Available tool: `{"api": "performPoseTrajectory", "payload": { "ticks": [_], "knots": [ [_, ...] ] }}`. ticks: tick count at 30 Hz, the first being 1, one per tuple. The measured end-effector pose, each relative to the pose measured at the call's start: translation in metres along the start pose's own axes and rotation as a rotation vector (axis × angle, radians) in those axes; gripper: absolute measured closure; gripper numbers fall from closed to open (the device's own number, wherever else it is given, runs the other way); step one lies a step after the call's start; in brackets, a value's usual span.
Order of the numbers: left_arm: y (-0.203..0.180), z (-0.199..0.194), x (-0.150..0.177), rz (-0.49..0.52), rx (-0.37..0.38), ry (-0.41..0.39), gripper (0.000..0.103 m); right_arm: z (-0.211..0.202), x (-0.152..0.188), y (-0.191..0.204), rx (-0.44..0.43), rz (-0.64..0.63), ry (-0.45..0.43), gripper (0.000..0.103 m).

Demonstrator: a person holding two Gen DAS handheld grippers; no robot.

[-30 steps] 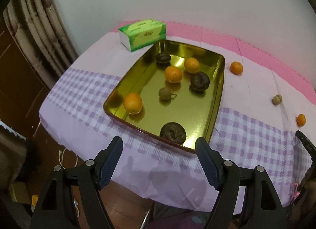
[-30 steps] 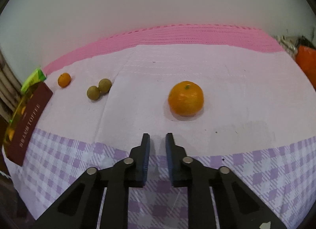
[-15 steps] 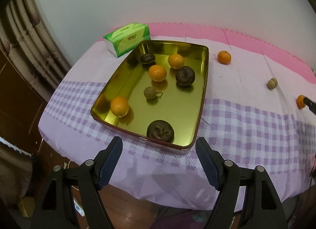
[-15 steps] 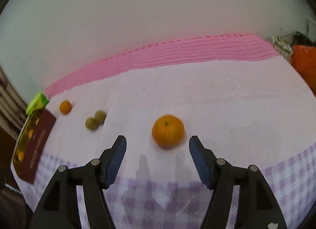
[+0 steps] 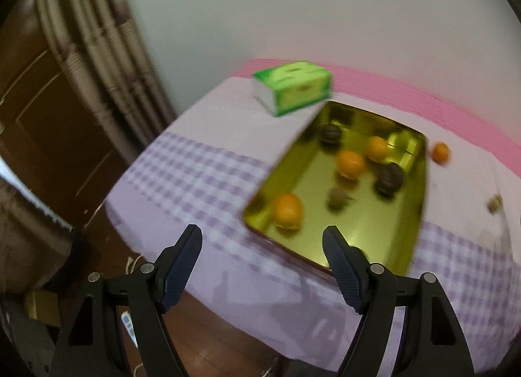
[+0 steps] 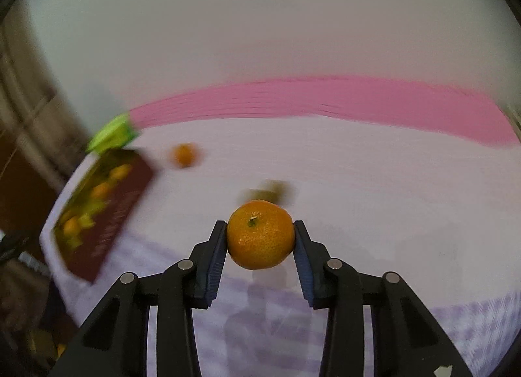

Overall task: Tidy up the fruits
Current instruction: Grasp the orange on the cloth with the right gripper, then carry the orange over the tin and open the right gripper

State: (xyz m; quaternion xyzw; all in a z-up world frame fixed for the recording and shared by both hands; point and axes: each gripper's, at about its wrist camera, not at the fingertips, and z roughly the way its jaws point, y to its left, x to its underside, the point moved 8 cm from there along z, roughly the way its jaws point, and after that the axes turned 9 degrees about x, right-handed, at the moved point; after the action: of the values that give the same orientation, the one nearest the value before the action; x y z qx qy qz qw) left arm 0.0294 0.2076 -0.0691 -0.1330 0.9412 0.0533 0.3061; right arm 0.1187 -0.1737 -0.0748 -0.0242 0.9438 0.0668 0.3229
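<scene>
open gripper (image 5: 262, 240) nr fruit tray (image 5: 420, 214)

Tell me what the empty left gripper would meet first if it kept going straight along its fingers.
Probably the purple-checked tablecloth near the table's edge, left of the gold tray. The left gripper holds nothing; blur leaves depth unclear.

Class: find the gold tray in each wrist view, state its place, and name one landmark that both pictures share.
Left wrist: gold tray right of centre, beyond the open left gripper.
Right wrist: same tray at the left edge, its dark red side showing.
Shared landmark: green tissue box by the tray's far corner.
</scene>
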Motion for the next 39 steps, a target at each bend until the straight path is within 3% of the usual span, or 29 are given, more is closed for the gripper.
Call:
{"api": "performPoseTrajectory", "payload": {
  "ticks": [3,7,11,16,25,39],
  "knots": [
    [0.019,0.005,0.000,-0.063,-0.010,0.013,0.026,-0.005,-0.017,0.075,-0.144,-0.081,-0.003,0.066],
    [0.032,0.010,0.001,-0.115,-0.016,0.028,0.026,0.000,-0.030,0.159,-0.251,-0.193,0.012,0.066],
    [0.033,0.015,0.004,-0.121,-0.016,0.050,0.026,0.017,-0.033,0.228,-0.307,-0.278,0.049,0.066],
    [0.032,0.017,0.006,-0.107,-0.023,0.055,0.026,0.049,-0.028,0.284,-0.333,-0.363,0.111,0.066],
    [0.033,0.025,0.008,-0.109,-0.008,0.092,0.026,0.098,-0.020,0.329,-0.294,-0.451,0.166,0.066],
    [0.032,0.033,0.011,-0.121,0.015,0.127,0.026,0.127,-0.011,0.349,-0.264,-0.464,0.212,0.065]
  ]
}}
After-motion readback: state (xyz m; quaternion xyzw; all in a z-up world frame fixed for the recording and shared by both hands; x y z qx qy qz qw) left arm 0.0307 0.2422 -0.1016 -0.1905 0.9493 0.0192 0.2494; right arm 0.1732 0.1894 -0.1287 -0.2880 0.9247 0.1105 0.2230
